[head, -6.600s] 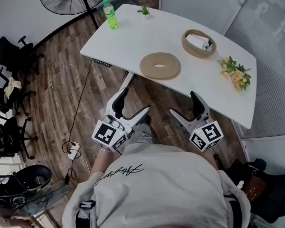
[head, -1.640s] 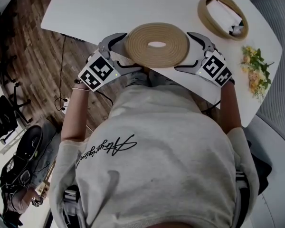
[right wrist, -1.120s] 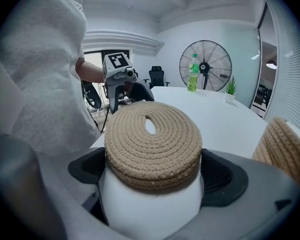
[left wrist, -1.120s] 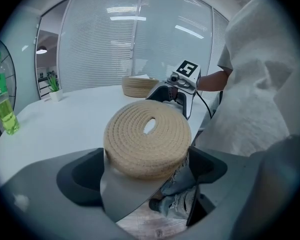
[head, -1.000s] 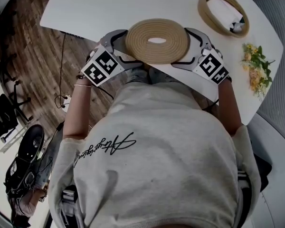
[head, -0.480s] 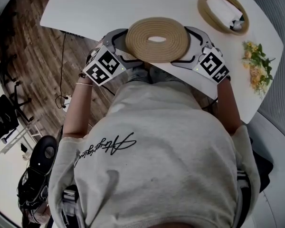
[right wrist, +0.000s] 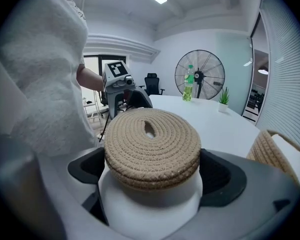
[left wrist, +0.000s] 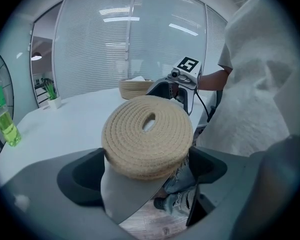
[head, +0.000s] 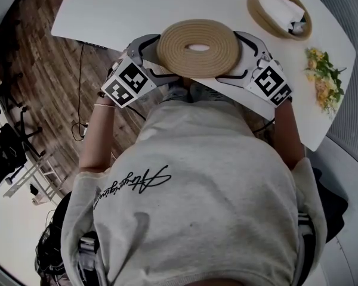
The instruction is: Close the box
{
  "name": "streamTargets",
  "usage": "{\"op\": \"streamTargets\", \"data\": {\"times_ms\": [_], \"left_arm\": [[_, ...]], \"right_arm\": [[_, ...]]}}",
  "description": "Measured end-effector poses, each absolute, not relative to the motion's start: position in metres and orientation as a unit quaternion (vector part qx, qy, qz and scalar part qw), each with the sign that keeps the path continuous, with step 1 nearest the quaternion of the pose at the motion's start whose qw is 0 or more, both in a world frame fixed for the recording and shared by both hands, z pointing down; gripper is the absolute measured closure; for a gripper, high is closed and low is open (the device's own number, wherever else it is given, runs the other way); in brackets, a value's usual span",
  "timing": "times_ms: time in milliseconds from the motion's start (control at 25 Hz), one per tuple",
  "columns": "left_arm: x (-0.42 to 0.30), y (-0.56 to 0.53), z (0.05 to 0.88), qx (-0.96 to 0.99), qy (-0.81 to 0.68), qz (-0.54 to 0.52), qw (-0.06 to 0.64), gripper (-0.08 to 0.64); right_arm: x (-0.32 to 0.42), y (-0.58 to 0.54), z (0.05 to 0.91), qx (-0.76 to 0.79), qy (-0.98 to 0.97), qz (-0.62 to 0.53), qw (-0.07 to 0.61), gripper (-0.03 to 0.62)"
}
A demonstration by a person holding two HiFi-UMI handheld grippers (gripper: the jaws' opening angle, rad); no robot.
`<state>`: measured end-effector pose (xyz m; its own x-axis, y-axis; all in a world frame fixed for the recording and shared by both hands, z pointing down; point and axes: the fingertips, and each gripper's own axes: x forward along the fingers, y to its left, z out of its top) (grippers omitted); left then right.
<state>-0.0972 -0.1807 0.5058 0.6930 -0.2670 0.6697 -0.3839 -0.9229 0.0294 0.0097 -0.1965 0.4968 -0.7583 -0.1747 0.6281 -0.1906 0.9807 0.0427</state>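
Nudged the woven lid (head: 196, 47) slightly higher in the frame than a second and a half ago, along with both tools. Now holding it at upper centre, over the near edge of the table (head: 107, 11). Cupping one side of its rim with the left gripper (head: 157, 59) and the opposite side with the right gripper (head: 235, 58), jaws of both spread wide, presumably to press inward from two sides and keep it level. Not yet over the box (head: 251, 8), open at upper right and well apart.
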Motion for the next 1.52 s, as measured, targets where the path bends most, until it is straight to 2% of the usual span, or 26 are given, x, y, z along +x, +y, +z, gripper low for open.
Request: {"op": "streamTargets", "data": {"times_ms": [920, 1520], "left_arm": [[-0.112, -0.203, 0.466, 0.926, -0.157, 0.342, 0.040, 0.051], [-0.100, -0.222, 0.443, 0.939, -0.079, 0.335, -0.010, 0.051]], "right_arm": [[-0.004, -0.210, 0.453, 0.142, -0.940, -0.014, 0.309, 0.002], [0.008, -0.209, 0.433, 0.233, -0.924, -0.003, 0.302, 0.002]]}}
